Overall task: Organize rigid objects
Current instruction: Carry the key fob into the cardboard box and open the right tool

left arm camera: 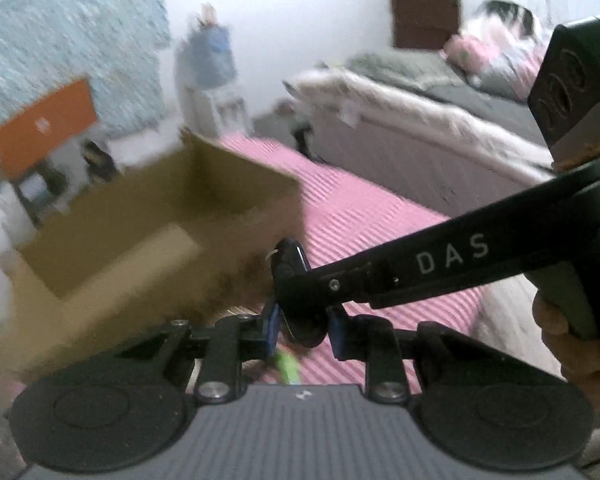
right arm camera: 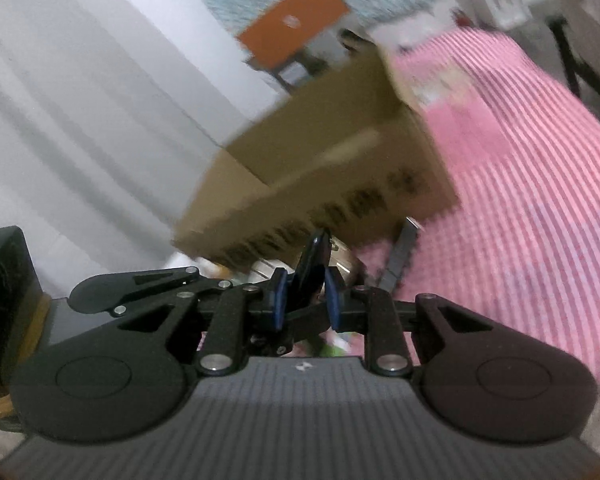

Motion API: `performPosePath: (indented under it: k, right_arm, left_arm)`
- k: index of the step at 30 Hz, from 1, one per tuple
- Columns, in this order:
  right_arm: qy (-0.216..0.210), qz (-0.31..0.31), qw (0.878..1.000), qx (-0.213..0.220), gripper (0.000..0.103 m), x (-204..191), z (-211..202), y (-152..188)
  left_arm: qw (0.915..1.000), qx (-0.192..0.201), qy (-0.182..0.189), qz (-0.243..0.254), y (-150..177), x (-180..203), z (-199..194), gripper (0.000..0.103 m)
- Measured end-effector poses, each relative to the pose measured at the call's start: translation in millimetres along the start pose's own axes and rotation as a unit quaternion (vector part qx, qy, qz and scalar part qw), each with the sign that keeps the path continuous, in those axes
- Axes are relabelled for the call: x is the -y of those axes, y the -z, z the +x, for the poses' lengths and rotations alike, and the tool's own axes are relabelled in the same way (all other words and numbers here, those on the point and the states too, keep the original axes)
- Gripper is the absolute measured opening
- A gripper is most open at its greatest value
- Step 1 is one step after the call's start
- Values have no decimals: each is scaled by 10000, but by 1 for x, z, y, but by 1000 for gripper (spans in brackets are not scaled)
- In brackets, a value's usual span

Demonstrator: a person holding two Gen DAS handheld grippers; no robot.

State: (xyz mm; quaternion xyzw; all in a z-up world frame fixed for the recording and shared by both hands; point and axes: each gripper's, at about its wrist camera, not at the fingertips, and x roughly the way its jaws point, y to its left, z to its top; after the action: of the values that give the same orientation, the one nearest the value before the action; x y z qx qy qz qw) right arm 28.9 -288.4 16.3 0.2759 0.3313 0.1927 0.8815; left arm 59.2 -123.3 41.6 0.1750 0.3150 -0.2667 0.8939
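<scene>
At upper left of your left wrist view hangs a pale blue shaggy textile [left arm camera: 72,36], an orange rectangular panel [left arm camera: 46,122] below it. At upper right sits a grey bed [left arm camera: 452,128] with a brown wooden headboard [left arm camera: 426,4].

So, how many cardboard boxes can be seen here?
1: the cardboard box stands open on the pink striped cloth, ahead of both grippers. Others may be hidden.

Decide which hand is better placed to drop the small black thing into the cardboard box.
Probably the left. Both grip the black thing, but the left tongs look into the box through its open top, while the right tongs face only its printed side.
</scene>
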Motion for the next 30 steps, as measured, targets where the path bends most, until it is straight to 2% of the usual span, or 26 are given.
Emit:
performPosePath:
  k: [4,7,10,13,16,21,26,30]
  right_arm:
    - [-398,-575,9975,62,19,-42,13,-39]
    - [-701,-795,9943,-78,19,-62,39,-71]
    - [-910,-832,9916,-379,19,-74,81,-107]
    - [-1009,-543,9899,-833,19,-72,136,-137]
    - [-969,-103,9864,-1320,19,-58,191,-158]
    - [-850,588,9763,-1899,19,-33,262,-176]
    - [-802,1080,9650,-2252,18,-16,303,-178]
    - [-789,1207,9626,-2293,19,-16,308,-174]
  left_arm:
    - [9987,178,-417,-214,-22,-38,-21,26]
    - [9970,83,-608,-472,-39,-77,-19,26]
    - [9945,-190,-778,-669,-52,-115,1,26]
    - [9908,-611,-742,-953,-59,-155,34,26]
    - [9835,-1068,-617,-1323,-61,-191,67,26]
    - [9734,-1570,-598,-1555,-52,-221,103,24]
    - [9692,-1832,-841,-1416,-45,-227,122,24]
    - [9690,-1777,-878,-1475,-46,-227,115,25]
